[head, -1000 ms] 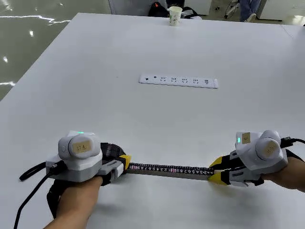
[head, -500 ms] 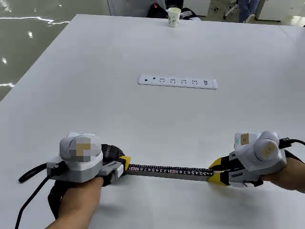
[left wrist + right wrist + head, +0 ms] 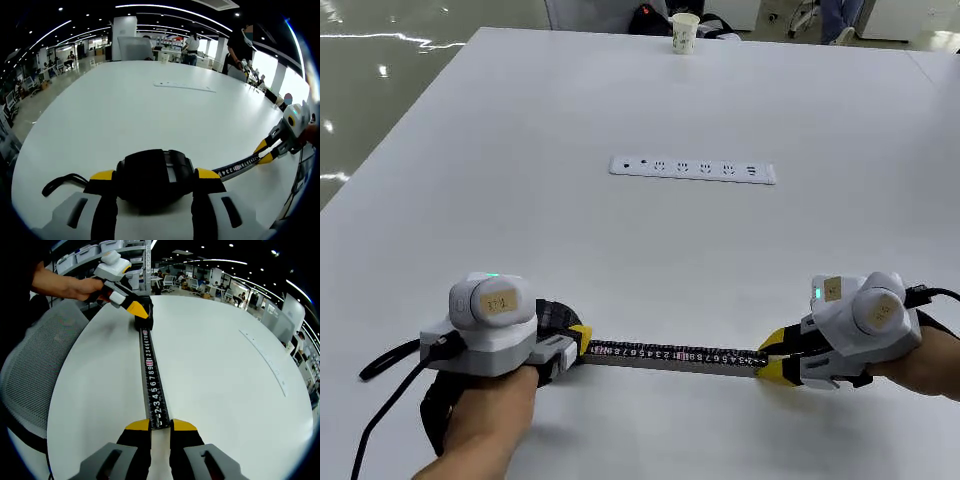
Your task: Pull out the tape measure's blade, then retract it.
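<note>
On my left gripper (image 3: pixel 155 175) the jaws clench the black body of the one tape measure (image 3: pixel 556 316). On my right gripper (image 3: pixel 160 425) the jaws pinch the tip of its blade (image 3: pixel 151 380), stretched between them across the white table (image 3: pixel 520 200). Farther off stand one power strip (image 3: pixel 692 169) and one paper cup (image 3: pixel 687 33). Beyond lie a glossy floor (image 3: pixel 380 60) and a strip-lit open office.

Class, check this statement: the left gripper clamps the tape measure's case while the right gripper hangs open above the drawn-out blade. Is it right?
Not quite. The right gripper is not open above the blade: its jaws are shut on the blade's end, as the right gripper view shows. The left gripper does clamp the tape measure's case.
</note>
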